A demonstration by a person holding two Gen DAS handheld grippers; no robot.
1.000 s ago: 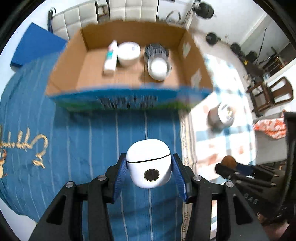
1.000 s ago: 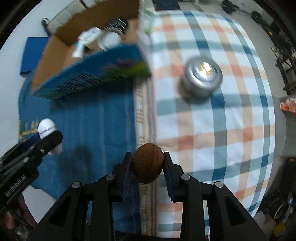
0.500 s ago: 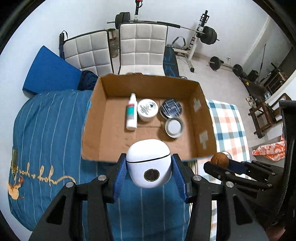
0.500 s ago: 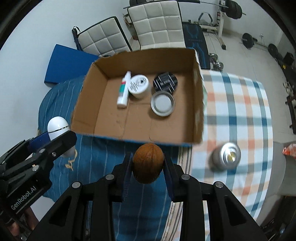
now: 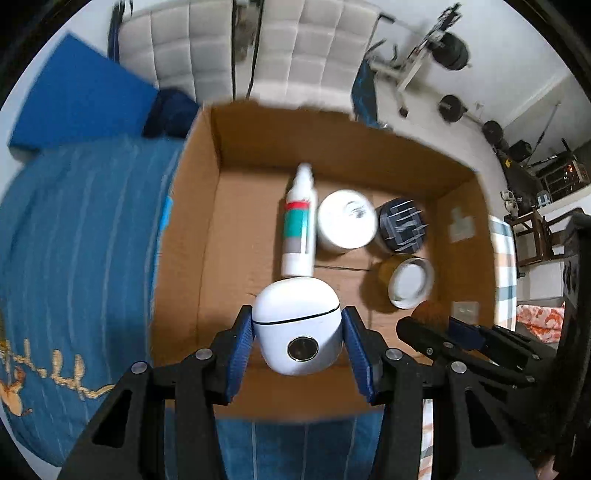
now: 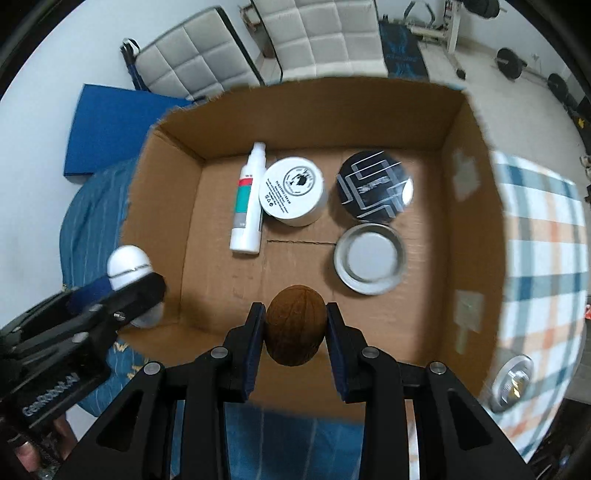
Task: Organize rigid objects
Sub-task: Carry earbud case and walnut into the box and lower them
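My left gripper (image 5: 297, 334) is shut on a white rounded case (image 5: 297, 325) and holds it above the near part of an open cardboard box (image 5: 184, 236). My right gripper (image 6: 295, 326) is shut on a brown walnut-like ball (image 6: 295, 325), also above the box's near edge (image 6: 476, 258). In the box lie a white spray bottle (image 6: 248, 206), a white cream jar (image 6: 293, 190), a black patterned tin (image 6: 375, 190) and a silver lid (image 6: 370, 264). The right gripper and ball (image 5: 430, 314) show at the right in the left wrist view; the left gripper and case (image 6: 127, 267) show at the left in the right wrist view.
The box stands on a blue striped cloth (image 5: 74, 240) beside a checked cloth (image 6: 543, 240). A silver round tin (image 6: 513, 380) sits on the checked cloth right of the box. White chairs (image 6: 325, 33), a blue mat (image 6: 107, 125) and gym weights stand behind.
Both grippers have moved forward, from in front of the box to over its near part, each still holding its object. The box looms larger in both views.
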